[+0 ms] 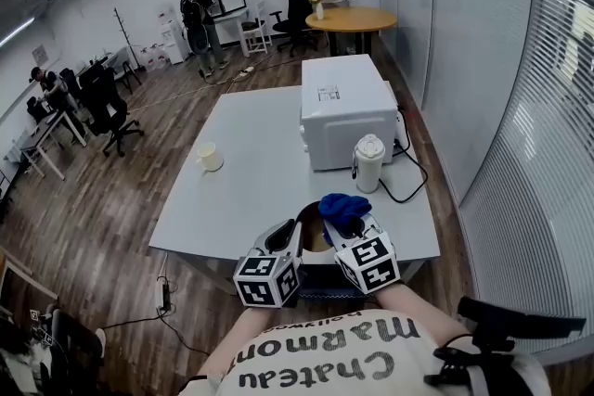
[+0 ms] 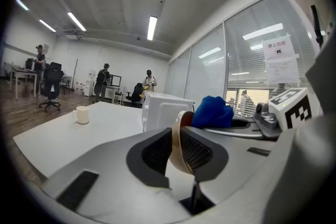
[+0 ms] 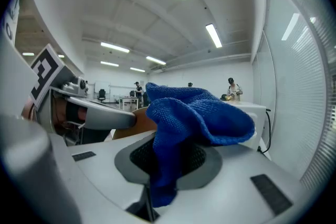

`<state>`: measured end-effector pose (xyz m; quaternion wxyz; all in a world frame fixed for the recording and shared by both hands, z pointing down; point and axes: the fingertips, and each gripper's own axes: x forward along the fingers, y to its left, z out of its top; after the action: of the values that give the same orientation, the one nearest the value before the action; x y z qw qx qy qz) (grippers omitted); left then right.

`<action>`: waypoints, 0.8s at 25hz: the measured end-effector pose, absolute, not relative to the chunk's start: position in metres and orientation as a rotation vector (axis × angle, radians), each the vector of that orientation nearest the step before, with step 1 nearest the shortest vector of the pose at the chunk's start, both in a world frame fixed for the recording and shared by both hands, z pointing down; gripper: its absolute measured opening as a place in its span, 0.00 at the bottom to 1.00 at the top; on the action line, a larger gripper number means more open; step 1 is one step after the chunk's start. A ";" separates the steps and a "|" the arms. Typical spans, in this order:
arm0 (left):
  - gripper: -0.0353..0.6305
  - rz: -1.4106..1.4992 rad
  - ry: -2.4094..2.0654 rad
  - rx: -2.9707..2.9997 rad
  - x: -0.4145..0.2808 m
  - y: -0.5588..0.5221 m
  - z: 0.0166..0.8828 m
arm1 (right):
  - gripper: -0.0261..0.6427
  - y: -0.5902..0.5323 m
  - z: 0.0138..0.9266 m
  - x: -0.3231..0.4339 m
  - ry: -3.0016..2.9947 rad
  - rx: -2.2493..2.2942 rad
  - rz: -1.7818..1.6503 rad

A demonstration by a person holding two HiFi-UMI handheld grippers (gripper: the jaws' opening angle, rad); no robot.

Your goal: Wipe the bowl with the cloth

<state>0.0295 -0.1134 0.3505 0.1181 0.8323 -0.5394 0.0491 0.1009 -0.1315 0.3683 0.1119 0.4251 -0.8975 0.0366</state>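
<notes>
A tan bowl (image 1: 312,235) hangs on edge above the near edge of the white table (image 1: 241,199). My left gripper (image 1: 290,235) is shut on its rim; in the left gripper view the bowl's wall (image 2: 182,140) sits pinched between the two dark pads of the left gripper (image 2: 176,148). My right gripper (image 1: 349,227) is shut on a blue cloth (image 1: 342,208), which bunches over the jaws right beside the bowl's opening. In the right gripper view the cloth (image 3: 194,113) drapes over and hides the fingertips of the right gripper (image 3: 170,159), with the bowl (image 3: 137,123) just behind it to the left.
A white microwave (image 1: 343,111) stands at the table's far right, a white kettle (image 1: 369,162) with a black cable in front of it. A cream cup (image 1: 210,156) sits mid-left. People, chairs and a round wooden table (image 1: 351,18) are far back.
</notes>
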 end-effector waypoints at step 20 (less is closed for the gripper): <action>0.13 -0.111 -1.516 2.473 0.005 -0.108 0.319 | 0.14 -0.115 0.365 0.028 -2.765 1.082 0.546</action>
<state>0.0052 -0.1077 0.3194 0.1190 0.8458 -0.5186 -0.0381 0.0279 -0.1154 0.3646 0.0611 0.3577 -0.9142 0.1806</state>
